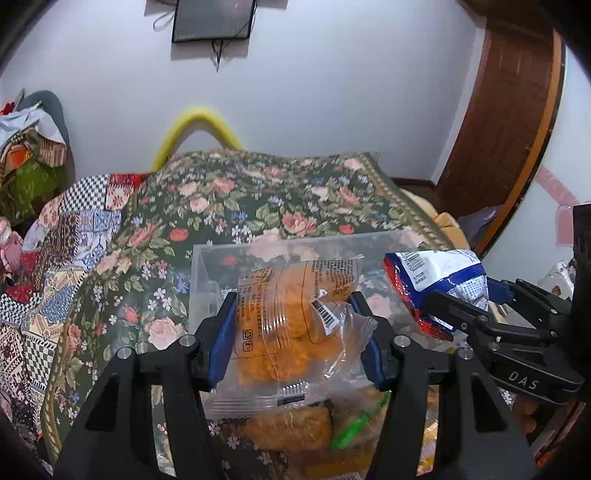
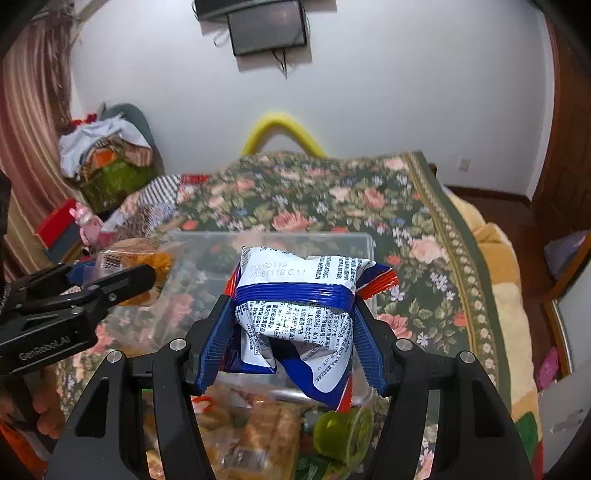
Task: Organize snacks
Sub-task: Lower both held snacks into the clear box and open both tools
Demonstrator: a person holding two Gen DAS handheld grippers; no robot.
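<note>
Ahead, a clear plastic box (image 1: pixel 207 280) sits on the floral bed (image 1: pixel 229 199). Left hand-held gripper (image 1: pixel 295 332) clamps an orange snack packet (image 1: pixel 280 325); right hand-held gripper (image 2: pixel 291 332) clamps a blue-white packet (image 2: pixel 295 295) above the box rim.

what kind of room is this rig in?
Most likely a bedroom at home. The clear plastic box sits on a floral blanket spread over what looks like a bed, a small screen hangs on the white wall, and a wooden door stands at the right.
</note>
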